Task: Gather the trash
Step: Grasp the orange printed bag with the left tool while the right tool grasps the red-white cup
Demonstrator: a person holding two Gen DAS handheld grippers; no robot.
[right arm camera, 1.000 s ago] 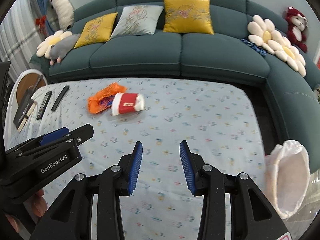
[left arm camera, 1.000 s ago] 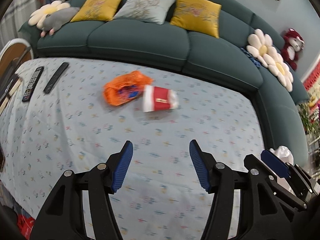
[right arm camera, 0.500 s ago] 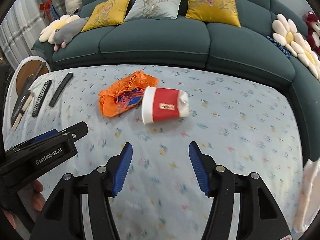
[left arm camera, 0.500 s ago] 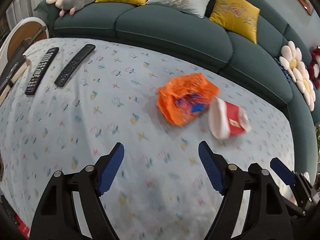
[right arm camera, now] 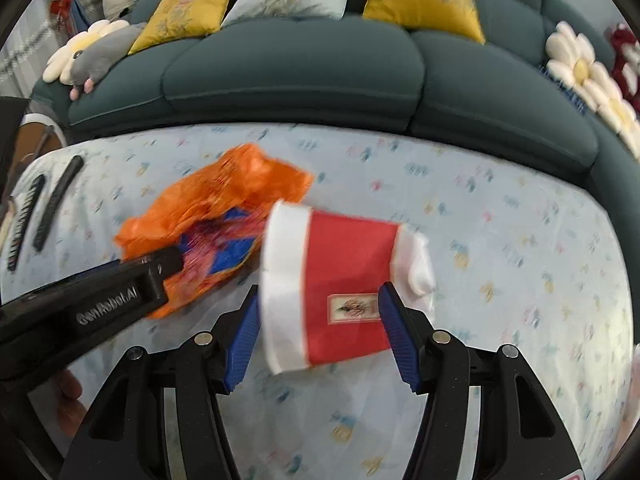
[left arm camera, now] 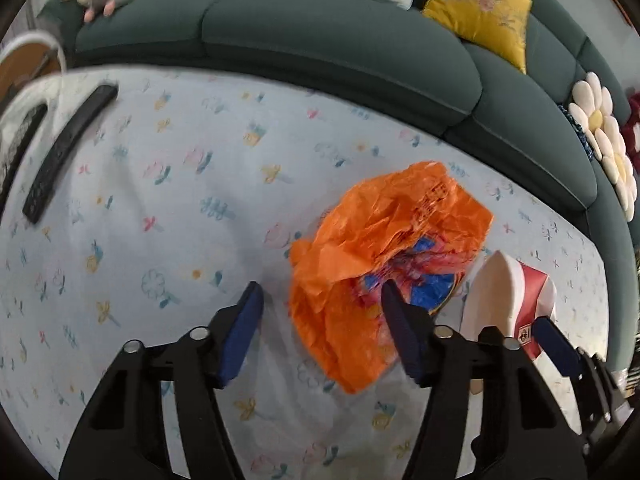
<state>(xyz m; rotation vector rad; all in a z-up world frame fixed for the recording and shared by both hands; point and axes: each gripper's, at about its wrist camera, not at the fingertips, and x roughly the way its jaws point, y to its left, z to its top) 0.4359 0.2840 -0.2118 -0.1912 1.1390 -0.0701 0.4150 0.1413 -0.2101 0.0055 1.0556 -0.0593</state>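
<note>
A crumpled orange plastic wrapper [left arm camera: 384, 240] lies on the flowered cloth of the table [left arm camera: 160, 240]. My left gripper [left arm camera: 324, 320] is open, its jaws standing around the wrapper's near end. A squashed red and white paper cup [right arm camera: 340, 280] lies on its side just right of the wrapper [right arm camera: 224, 200]. My right gripper [right arm camera: 318, 320] is open, with the cup between its blue pads. The cup also shows in the left wrist view [left arm camera: 512, 300], and the left gripper's body crosses the right wrist view [right arm camera: 100, 300].
Two black remotes [left arm camera: 68, 152] lie at the table's left end, also seen in the right wrist view [right arm camera: 56, 200]. A dark green sofa [right arm camera: 300, 68] with yellow and grey cushions curves behind the table. A white bag edge [right arm camera: 634, 380] shows at far right.
Both grippers have moved forward and down to the trash. The left one now straddles the orange wrapper, the right one straddles the red cup. Both stay open.
</note>
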